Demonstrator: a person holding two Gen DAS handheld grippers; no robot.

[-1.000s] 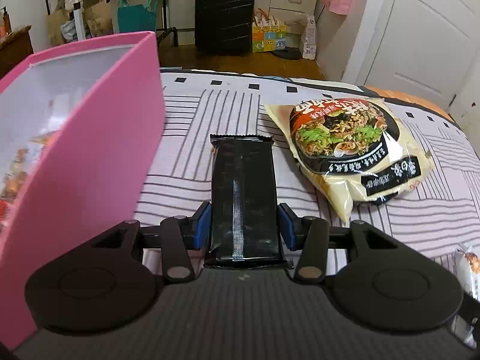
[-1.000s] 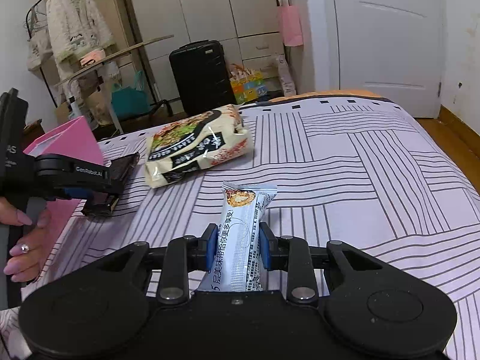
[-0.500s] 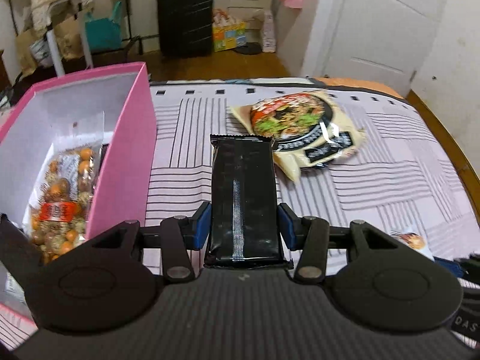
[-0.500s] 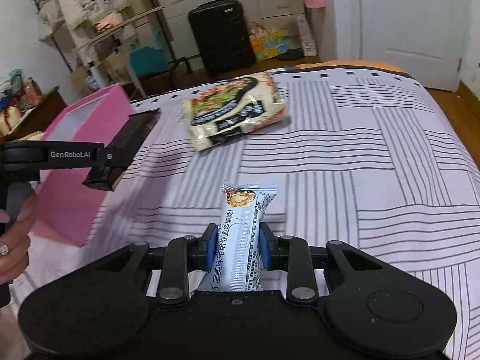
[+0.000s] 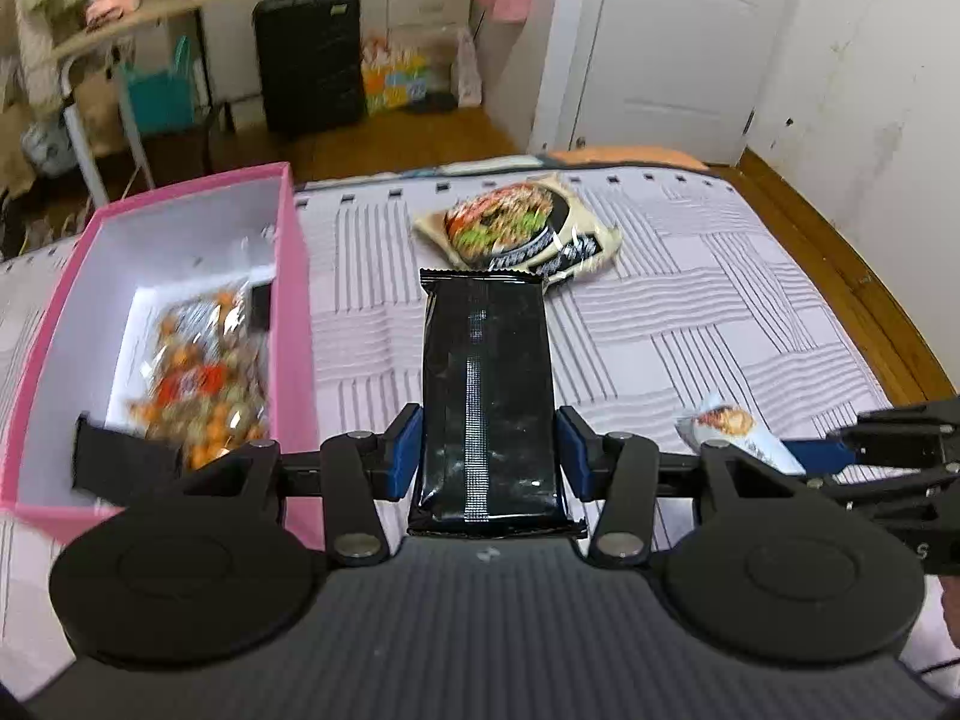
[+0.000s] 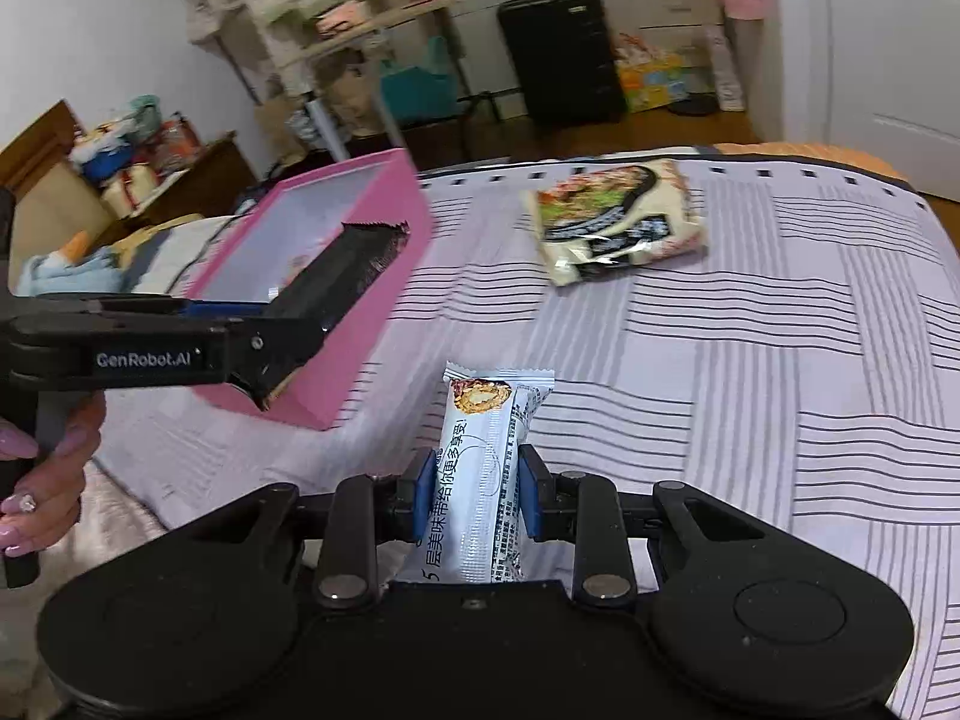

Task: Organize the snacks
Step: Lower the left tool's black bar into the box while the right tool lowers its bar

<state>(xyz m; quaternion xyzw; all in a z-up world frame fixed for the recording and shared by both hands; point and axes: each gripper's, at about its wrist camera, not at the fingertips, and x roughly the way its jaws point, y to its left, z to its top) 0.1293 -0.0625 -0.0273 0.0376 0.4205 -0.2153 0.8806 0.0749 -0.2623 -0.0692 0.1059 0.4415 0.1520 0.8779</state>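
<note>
My left gripper [image 5: 487,456] pinches a flat black foil snack packet [image 5: 487,396], and my right gripper [image 6: 477,495] pinches a pale blue wafer bar wrapper [image 6: 480,480]; both are carried above the striped bed sheet [image 6: 750,390]. I judge this is the carrying step. Next I must bring the packet left over the open pink cardboard box [image 5: 294,276], and release it inside.

A bed [image 5: 690,312] covered in a pale lilac sheet with dark striped blocks fills the foreground. Beyond its far edge, on a wooden floor [image 5: 420,132], a black hard-shell suitcase [image 5: 309,57] stands upright against white drawers. Just right of it sits a colourful gift bag [image 5: 393,81]. A teal bag [image 5: 159,90] rests under a metal-legged rack, possibly an ironing board. A white panelled door [image 5: 678,42] stands closed on the right.
</note>
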